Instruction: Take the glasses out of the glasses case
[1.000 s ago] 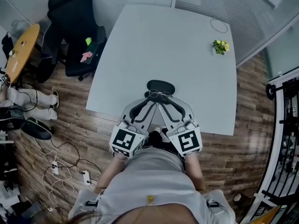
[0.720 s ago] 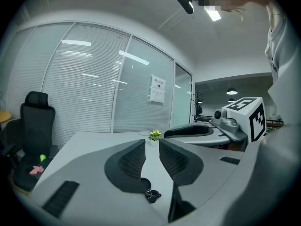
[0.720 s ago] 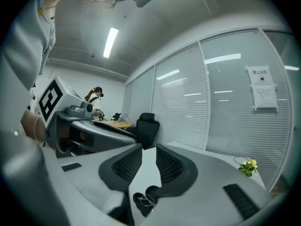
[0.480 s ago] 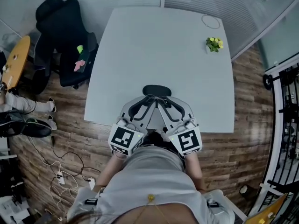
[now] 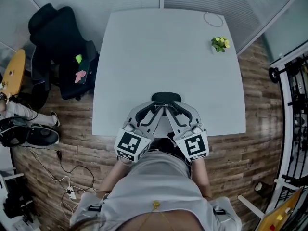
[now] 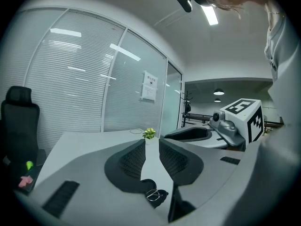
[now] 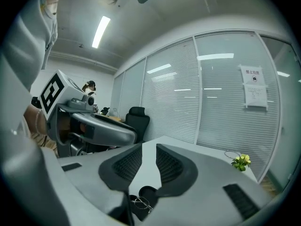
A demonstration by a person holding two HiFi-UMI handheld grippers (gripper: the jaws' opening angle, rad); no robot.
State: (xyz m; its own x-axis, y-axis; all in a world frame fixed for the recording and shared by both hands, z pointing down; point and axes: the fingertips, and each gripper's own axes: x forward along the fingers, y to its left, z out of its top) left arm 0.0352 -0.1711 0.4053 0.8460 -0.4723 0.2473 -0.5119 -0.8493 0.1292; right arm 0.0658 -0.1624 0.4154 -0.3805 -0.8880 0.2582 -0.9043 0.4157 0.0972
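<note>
Our left gripper and right gripper hold nothing, jaws a little apart. The glasses lie on the case; we must lift them out.

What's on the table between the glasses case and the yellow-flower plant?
Nothing: in the head view only bare table runs from the glasses case to the plant.

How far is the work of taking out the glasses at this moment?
Done: the black glasses case looks open on the table, and the glasses show at its near edge, seemingly not yet clear of it. In hand: the left gripper and right gripper point at them, jaws apart, holding nothing. Left: grip the glasses and lift them away.
</note>
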